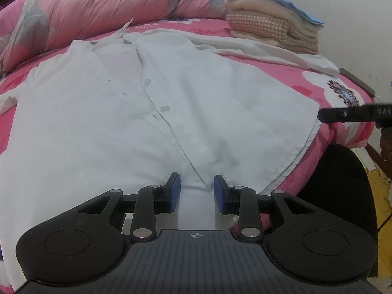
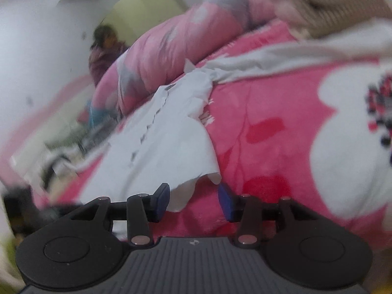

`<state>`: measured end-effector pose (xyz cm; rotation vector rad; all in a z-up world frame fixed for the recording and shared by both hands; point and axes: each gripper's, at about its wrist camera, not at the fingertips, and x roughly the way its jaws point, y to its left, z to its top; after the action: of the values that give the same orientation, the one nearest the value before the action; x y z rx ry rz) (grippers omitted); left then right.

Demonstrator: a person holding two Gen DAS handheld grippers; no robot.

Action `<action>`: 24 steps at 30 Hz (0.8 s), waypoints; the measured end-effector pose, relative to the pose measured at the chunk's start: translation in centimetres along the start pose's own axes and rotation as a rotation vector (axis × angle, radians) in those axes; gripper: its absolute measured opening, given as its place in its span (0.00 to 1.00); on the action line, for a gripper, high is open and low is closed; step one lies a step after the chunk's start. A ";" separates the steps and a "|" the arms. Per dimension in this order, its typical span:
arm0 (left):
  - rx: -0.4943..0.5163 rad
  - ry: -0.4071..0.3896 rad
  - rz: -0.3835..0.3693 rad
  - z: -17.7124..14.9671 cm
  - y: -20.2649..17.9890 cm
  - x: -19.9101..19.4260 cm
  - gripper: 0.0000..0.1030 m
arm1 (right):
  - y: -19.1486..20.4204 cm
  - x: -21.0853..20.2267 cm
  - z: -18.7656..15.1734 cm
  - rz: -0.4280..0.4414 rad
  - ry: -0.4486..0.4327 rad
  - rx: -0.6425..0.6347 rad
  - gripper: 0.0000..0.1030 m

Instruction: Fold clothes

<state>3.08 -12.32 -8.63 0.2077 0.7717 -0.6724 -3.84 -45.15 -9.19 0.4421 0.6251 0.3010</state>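
Observation:
A white button-up shirt (image 1: pixel 122 122) lies front-up on the pink bed, collar at the far end and one sleeve (image 1: pixel 269 51) stretched to the right. My left gripper (image 1: pixel 197 196) sits at the near hem, its blue pads pinching a raised fold of the shirt. A black finger of my right gripper (image 1: pixel 348 114) reaches the shirt's right edge. In the blurred right wrist view the right gripper (image 2: pixel 193 198) stands open. A loose corner of the shirt (image 2: pixel 166 142) droops between its jaws by the left pad, and the right pad is apart from it.
A stack of folded clothes (image 1: pixel 274 24) sits at the far right of the bed. A rolled pink and grey duvet (image 1: pixel 98 7) lies along the far side. A black chair (image 1: pixel 343 183) stands by the bed's near right edge. A person (image 2: pixel 103 49) is in the background.

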 end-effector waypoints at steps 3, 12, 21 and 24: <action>0.004 0.000 0.002 0.0 0.0 0.0 0.29 | 1.4 -0.1 -0.5 -0.054 -0.002 -0.124 0.43; 0.006 0.000 0.000 -0.1 0.0 0.0 0.29 | 2.9 0.8 0.2 -0.161 -0.042 -0.238 0.43; 0.005 -0.002 -0.002 -0.1 0.0 0.1 0.29 | 3.1 2.3 0.5 -0.255 -0.060 -0.257 0.43; 0.006 0.000 -0.004 -0.1 0.0 0.1 0.29 | 4.4 3.1 0.1 -0.386 -0.059 -0.377 0.30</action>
<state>3.10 -12.32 -8.72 0.2119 0.7700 -0.6786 -1.99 -40.18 -8.55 -0.0354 0.5673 0.0332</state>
